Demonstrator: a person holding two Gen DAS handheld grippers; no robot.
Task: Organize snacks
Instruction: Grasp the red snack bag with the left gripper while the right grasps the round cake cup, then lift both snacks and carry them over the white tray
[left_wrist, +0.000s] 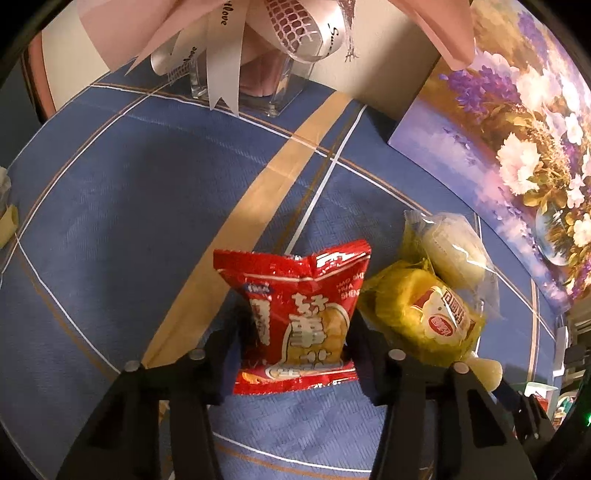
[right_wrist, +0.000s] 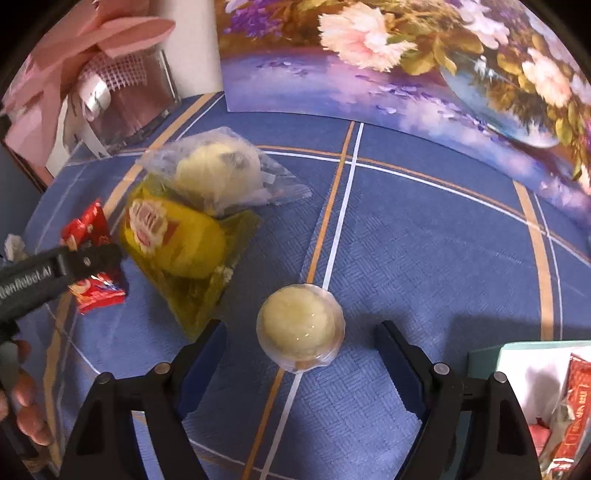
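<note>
The red snack packet (left_wrist: 301, 321) carries large white Chinese characters and the Latin letters "HAO SHI HUA SHENG", partly cut off. On the white ribbon (left_wrist: 218, 55) I read "love" in script, and the left gripper (right_wrist: 92, 258) arm shows "Robot.AI".

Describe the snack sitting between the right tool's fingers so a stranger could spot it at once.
Start at the big flower painting propped at the back of the blue checked tablecloth. Come toward the camera along the orange and white stripe to the right tool, whose open fingers flank a round pale pastry. Unlike the yellow packet and red packet to its left, it lies alone, round and unprinted.
</note>
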